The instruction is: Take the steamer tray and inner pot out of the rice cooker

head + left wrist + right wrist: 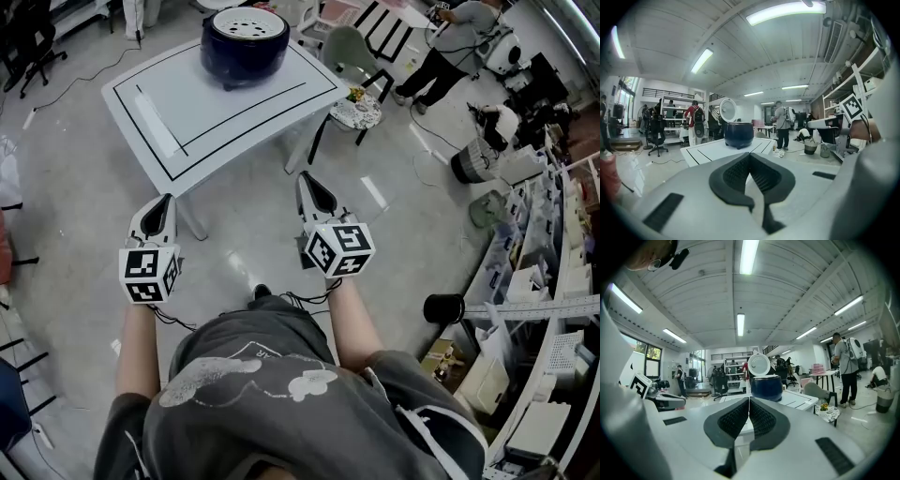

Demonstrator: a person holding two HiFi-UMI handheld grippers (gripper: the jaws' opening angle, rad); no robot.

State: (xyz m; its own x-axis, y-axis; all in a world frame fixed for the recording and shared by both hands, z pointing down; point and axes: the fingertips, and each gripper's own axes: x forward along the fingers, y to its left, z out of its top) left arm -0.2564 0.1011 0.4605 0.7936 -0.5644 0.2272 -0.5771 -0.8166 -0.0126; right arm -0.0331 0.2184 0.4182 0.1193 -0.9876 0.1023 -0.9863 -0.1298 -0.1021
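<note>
Standing well back from the desk, a person aims both tools at the cooker, which sits toward the desk's far side with its lid raised. The left gripper has its jaws closed on nothing. The right gripper is the same, its pads meeting with only air between them. A white, holed tray fills the cooker's mouth; the pot, presumably beneath it, cannot be seen. The cooker lies ahead of both tools and well apart from them, with open floor and the desk's near half between. Each gripper view shows it just above the jaw tips, a shade left of the left seam and a shade right of the right. The right gripper looks slightly nearer. The cooker is round and opens upward, so the reach likely has to close that gap first and then come down onto the tray's rim from above, with the jaws parted.
</note>
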